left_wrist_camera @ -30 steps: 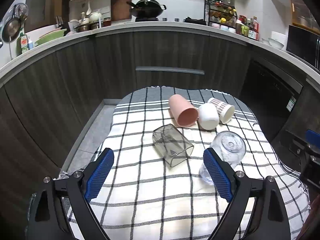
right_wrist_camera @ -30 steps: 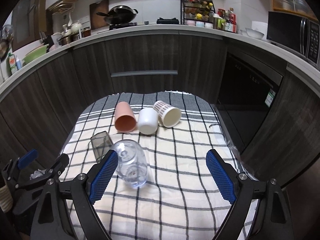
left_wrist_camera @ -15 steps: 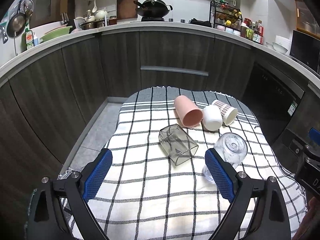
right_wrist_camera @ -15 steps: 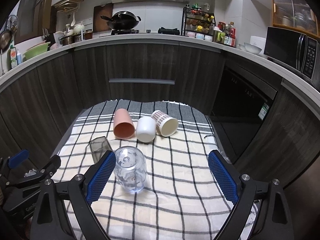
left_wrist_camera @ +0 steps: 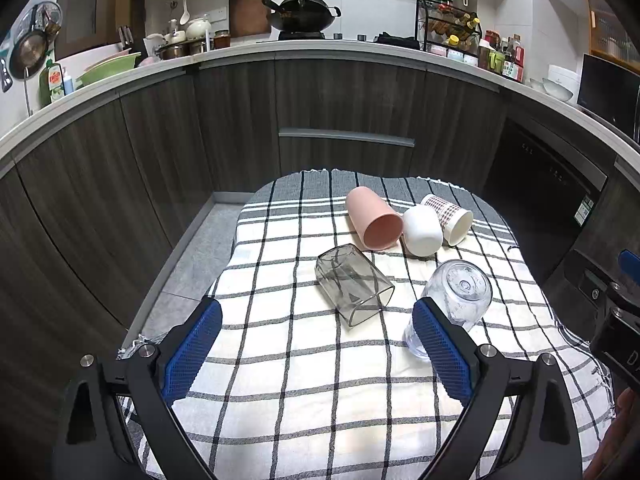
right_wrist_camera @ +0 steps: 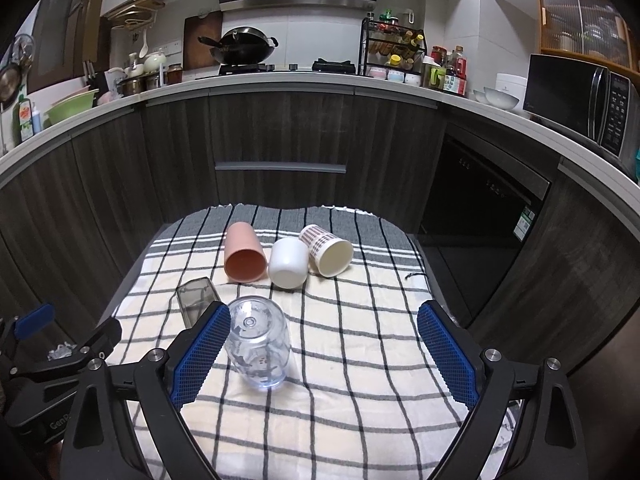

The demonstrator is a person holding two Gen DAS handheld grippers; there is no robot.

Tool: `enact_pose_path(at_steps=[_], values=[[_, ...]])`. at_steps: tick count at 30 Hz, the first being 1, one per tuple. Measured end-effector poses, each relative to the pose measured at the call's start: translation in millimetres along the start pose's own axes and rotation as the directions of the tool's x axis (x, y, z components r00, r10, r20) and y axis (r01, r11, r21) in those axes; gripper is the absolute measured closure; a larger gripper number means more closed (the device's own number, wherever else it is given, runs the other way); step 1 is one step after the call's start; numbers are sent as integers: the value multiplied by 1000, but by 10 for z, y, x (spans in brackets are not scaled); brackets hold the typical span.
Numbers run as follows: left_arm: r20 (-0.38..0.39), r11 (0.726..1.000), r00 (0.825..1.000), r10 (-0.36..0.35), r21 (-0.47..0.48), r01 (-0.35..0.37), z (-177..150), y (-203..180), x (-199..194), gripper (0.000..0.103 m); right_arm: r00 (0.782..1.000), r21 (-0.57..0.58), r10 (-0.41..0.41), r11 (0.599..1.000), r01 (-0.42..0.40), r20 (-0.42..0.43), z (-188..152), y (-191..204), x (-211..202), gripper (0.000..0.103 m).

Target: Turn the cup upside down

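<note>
Both the left gripper (left_wrist_camera: 316, 344) and the right gripper (right_wrist_camera: 323, 350) were wide open and held nothing. The clear cup (right_wrist_camera: 257, 347) stood bottom up on the checked cloth (right_wrist_camera: 360, 360), perhaps just touching the right gripper's left pad. Both grippers had pulled back a little.

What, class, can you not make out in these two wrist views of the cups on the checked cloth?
- Grey tumbler: right wrist view, near end hidden by a blue finger.
- Clear cup: left wrist view, lower part hidden by a finger.
- Spice rack labels: too small.
- Right gripper: left wrist view, cut by the right edge.
</note>
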State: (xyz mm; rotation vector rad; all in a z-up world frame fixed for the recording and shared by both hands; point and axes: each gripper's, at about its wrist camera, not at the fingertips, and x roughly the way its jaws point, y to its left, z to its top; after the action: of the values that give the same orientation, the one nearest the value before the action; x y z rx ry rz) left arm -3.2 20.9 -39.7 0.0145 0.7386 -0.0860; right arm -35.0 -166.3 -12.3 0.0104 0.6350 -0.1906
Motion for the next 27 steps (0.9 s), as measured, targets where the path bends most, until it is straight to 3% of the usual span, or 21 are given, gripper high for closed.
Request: enact_pose_path(at_steps=[27], values=[[-4, 1000, 1000, 15, 23, -15, 7, -8, -29, 1, 1000, 9, 6, 1000, -6, -2, -17, -2, -11, 8]])
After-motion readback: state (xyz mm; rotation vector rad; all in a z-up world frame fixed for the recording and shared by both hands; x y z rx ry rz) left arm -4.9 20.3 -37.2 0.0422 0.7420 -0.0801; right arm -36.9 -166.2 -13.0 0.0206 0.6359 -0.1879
